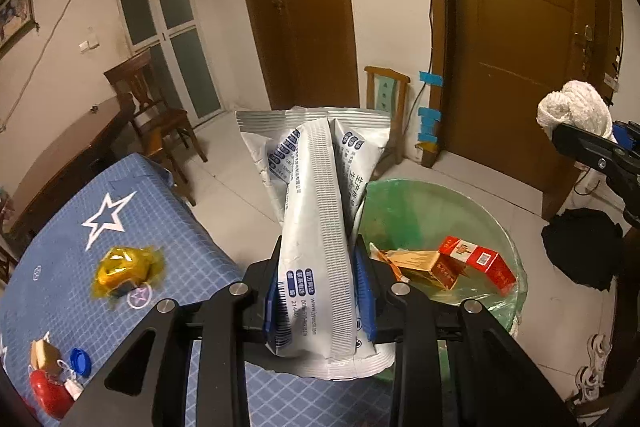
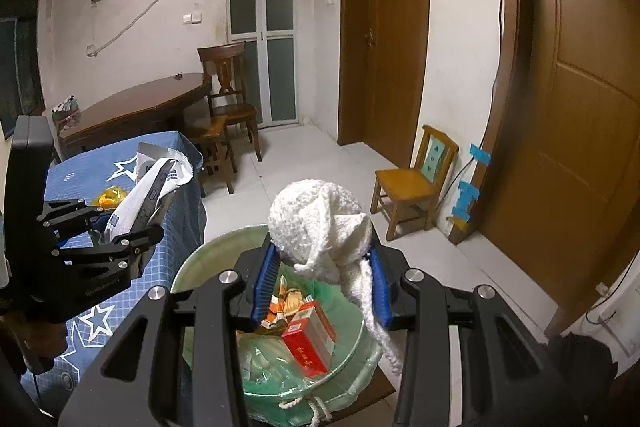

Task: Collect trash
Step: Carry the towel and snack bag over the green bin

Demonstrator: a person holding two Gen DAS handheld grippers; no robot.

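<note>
Right now both hand-held grippers carry trash toward a bin lined with a green bag (image 2: 352,311), which stands just right of a table under a blue star-print cloth (image 1: 120,187). The left gripper (image 1: 320,291) is clamped on a silver snack wrapper (image 1: 316,195), held upright near the bin's left rim. The right gripper (image 2: 320,279) pinches a crumpled white cloth (image 2: 320,223) directly above the bin. Inside lie a red cigarette box (image 2: 310,339) and orange wrappers. On the table remain a yellow candy wrapper (image 1: 124,267) and a blue bottle cap (image 1: 80,361). Judging by this, the drop-off step is in hand; next, each gripper should open over the bin.
</note>
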